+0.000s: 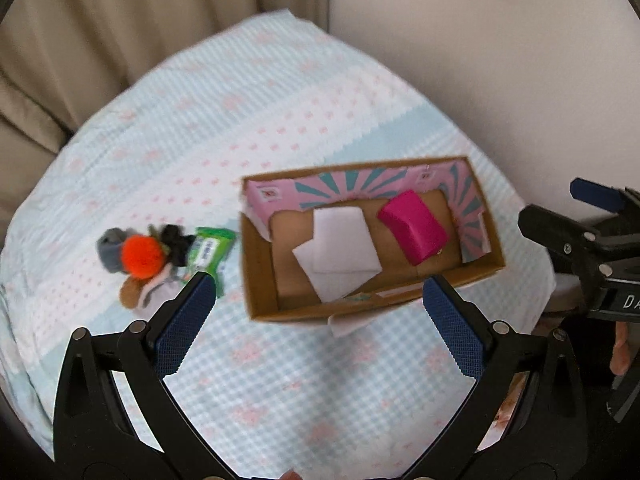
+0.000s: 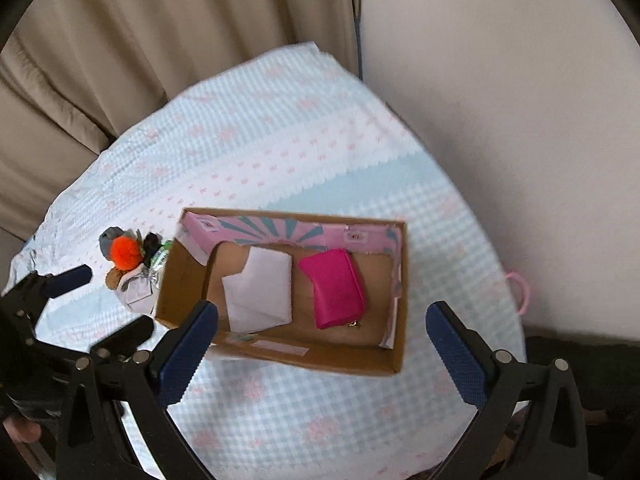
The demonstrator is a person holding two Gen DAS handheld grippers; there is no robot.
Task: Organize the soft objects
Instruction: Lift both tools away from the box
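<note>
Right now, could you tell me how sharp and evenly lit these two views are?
Left wrist view: soft daylight without glare, the pile of soft toys and cardboard box smeared by motion blur, fisheye bending the edges. Right wrist view: similar light, the box rim blurred, its pink pouch somewhat clearer.
</note>
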